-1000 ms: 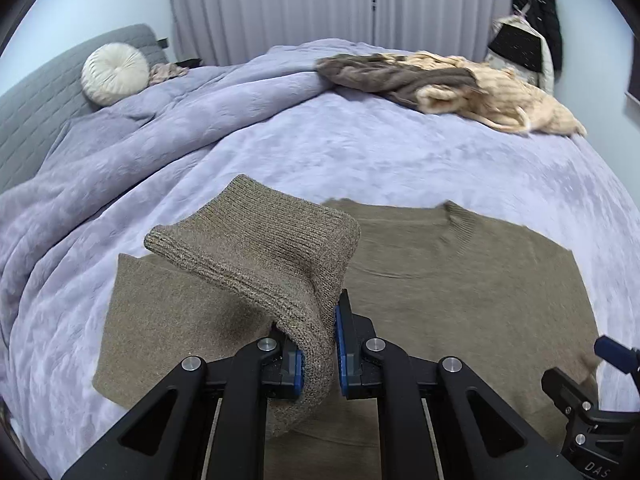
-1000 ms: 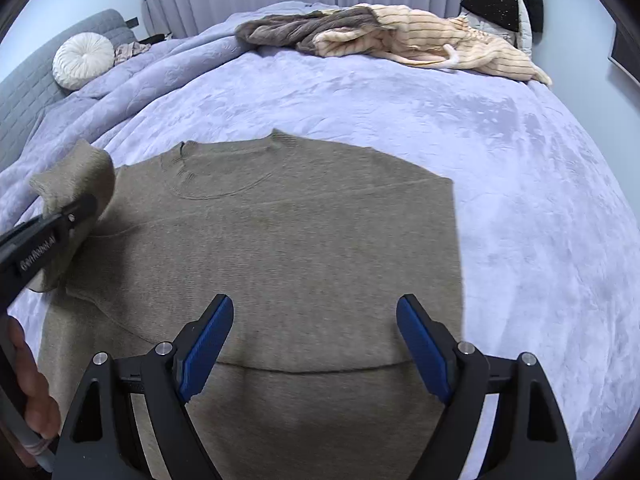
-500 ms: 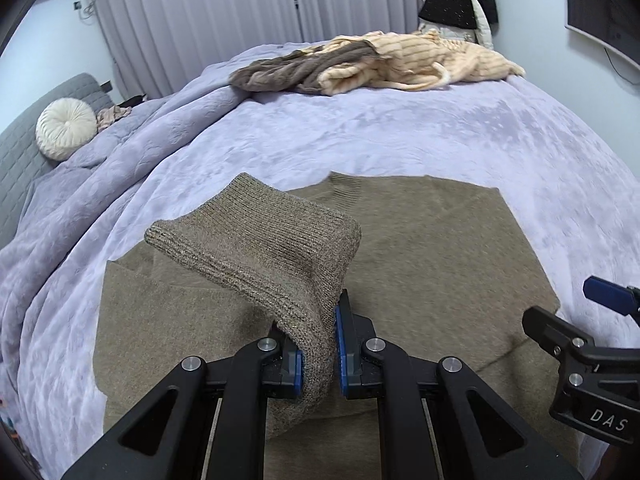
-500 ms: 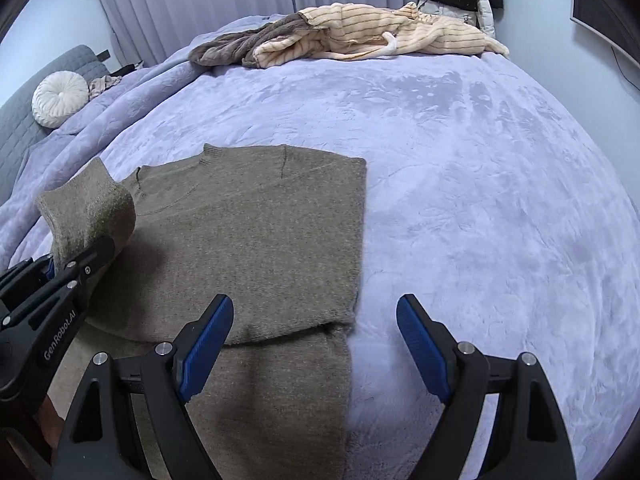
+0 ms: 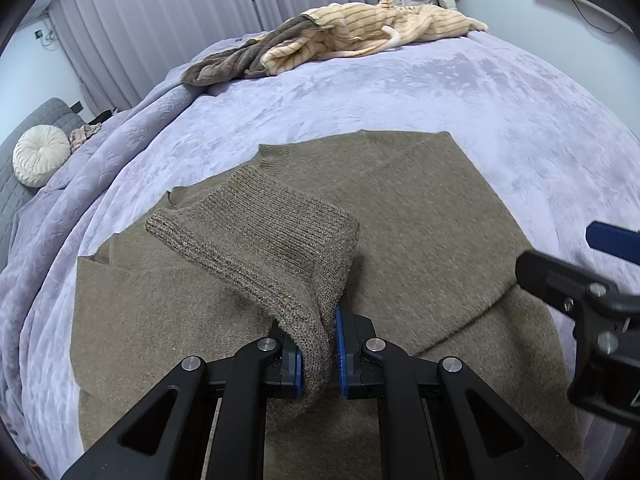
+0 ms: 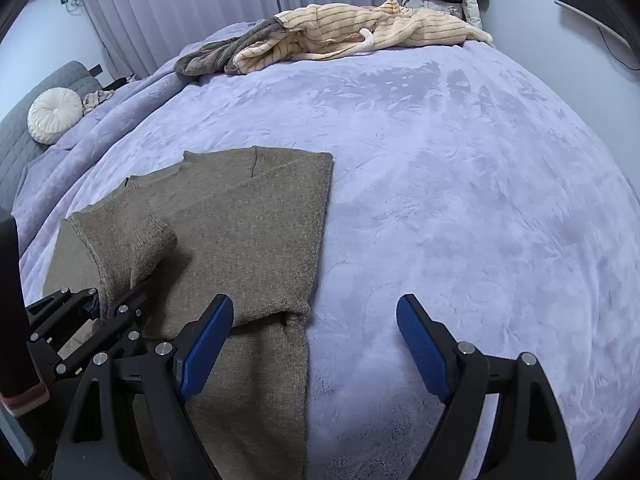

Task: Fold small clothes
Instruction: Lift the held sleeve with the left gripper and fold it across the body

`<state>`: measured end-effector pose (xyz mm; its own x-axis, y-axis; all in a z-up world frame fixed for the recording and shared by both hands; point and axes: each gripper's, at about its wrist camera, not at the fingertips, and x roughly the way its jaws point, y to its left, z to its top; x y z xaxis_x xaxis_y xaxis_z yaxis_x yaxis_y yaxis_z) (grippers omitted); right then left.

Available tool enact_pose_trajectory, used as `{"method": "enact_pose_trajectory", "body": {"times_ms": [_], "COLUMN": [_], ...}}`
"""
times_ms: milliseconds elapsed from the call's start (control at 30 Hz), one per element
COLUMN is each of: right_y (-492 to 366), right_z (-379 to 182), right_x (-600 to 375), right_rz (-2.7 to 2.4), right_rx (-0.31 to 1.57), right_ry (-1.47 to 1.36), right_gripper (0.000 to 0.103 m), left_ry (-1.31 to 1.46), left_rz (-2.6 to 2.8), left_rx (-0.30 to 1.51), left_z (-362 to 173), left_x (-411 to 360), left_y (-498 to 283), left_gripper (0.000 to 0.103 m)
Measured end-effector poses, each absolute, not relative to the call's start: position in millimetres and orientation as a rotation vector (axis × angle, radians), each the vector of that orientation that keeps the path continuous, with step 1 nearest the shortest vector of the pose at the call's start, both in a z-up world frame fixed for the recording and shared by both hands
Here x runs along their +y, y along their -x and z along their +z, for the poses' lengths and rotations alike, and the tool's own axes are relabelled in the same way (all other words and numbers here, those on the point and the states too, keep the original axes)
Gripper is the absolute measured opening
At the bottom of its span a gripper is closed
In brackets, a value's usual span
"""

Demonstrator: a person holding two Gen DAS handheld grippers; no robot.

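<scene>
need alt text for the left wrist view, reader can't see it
The left gripper, shut on the ribbed sleeve cuff of an olive-brown sweater, holds it above the sweater's body, which lies on a lavender blanket. The right gripper juts in at the right edge. A heap of cream and grey-brown clothes lies at the far side before grey curtains.

Right of my sweater [image 6: 256, 240] the purple bed [image 6: 460, 200] lies bare and wide for my tongs. Only the heap of clothes [image 6: 340, 36] along its far edge blocks passage.
</scene>
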<state>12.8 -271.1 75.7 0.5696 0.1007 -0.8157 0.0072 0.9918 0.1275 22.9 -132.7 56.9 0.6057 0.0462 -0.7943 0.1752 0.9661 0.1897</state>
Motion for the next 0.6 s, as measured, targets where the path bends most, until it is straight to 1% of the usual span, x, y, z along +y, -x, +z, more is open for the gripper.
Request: {"method": "enact_pose_trajectory", "body": {"times_ms": [200,300,333,367,400,433,467,500,533,600], "right_y": [-12.4,-12.8,-12.6,-12.3,-11.7,-11.3,-10.9,-10.7,-10.4,-10.2], "right_z": [74.1,74.2,74.8,75.9,77.4,78.5,80.3,82.1,83.6,86.3], "right_x": [-275.4,-274.7,-274.5,-274.1,-273.4,-272.8,-271.4,-269.9,-268.7,-265.7], "right_rz": [0.059,0.072,0.082,0.092,0.102,0.11,0.119,0.126,0.133,0.158], "right_rx": [0.962,0.962,0.96,0.955,0.949,0.944,0.938,0.933,0.93,0.926], "right_ry": [-0.139,-0.143,-0.147,-0.151,-0.155,-0.157,-0.159,-0.161,-0.162,-0.172], "right_gripper": [0.086,0.086,0.086,0.086,0.086,0.086,0.086,0.086,0.086,0.086], "left_ry": [-0.367,-0.364,-0.346,-0.326,-0.306,-0.283,-0.256,-0.226,-0.17,-0.106], "left_rz": [-0.131,-0.157,-0.17,-0.178,-0.185,-0.176,-0.158,-0.151,-0.179,-0.213], "left_rx": [0.91,0.924,0.932,0.941,0.948,0.948,0.944,0.94,0.926,0.929], "left_z": [47.6,47.2,48.6,49.9,51.0,52.2,53.9,55.4,58.7,61.7], "left_x": [-148.4,-146.2,-143.3,-140.1,-136.8,-132.3,-126.9,-121.9,-115.1,-107.4], "left_y": [-8.2,-7.0,-7.3,-8.1,-9.2,-9.9,-10.4,-10.4,-8.5,-6.7], "left_gripper": [0.014,0.014,0.015,0.019,0.03,0.054,0.07,0.099,0.102,0.102]}}
